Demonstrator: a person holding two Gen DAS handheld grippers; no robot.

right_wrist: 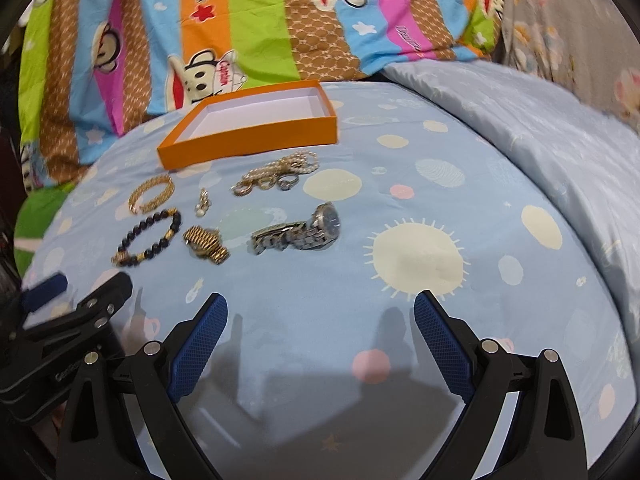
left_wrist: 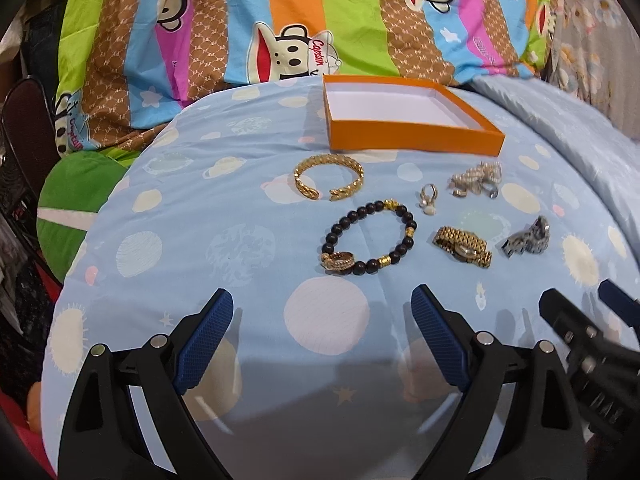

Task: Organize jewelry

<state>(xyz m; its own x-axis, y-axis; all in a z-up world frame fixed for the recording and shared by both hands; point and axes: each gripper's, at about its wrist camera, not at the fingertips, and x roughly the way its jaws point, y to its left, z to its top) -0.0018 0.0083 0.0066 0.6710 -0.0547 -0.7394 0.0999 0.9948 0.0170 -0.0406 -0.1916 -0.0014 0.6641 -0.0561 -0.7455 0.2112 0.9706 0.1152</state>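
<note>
An empty orange box (left_wrist: 412,136) (right_wrist: 248,138) sits at the far side of the blue bedspread. In front of it lie a gold cuff (left_wrist: 329,181) (right_wrist: 151,193), a black bead bracelet (left_wrist: 370,237) (right_wrist: 148,236) with a gold ring (left_wrist: 338,261), a small pendant (left_wrist: 428,199) (right_wrist: 202,201), a pearl pile with rings (left_wrist: 478,180) (right_wrist: 278,174), a gold watch (left_wrist: 464,246) (right_wrist: 206,245) and a silver watch (left_wrist: 527,237) (right_wrist: 298,230). My left gripper (left_wrist: 322,312) is open and empty, near the bead bracelet. My right gripper (right_wrist: 322,314) is open and empty, short of the silver watch.
The jewelry lies on a light blue bedspread (left_wrist: 224,248) with planet prints. A striped monkey-print quilt (left_wrist: 240,32) lies behind the box. A green cushion (left_wrist: 76,208) sits at the left edge. Each gripper shows in the other's view (left_wrist: 592,344) (right_wrist: 80,312).
</note>
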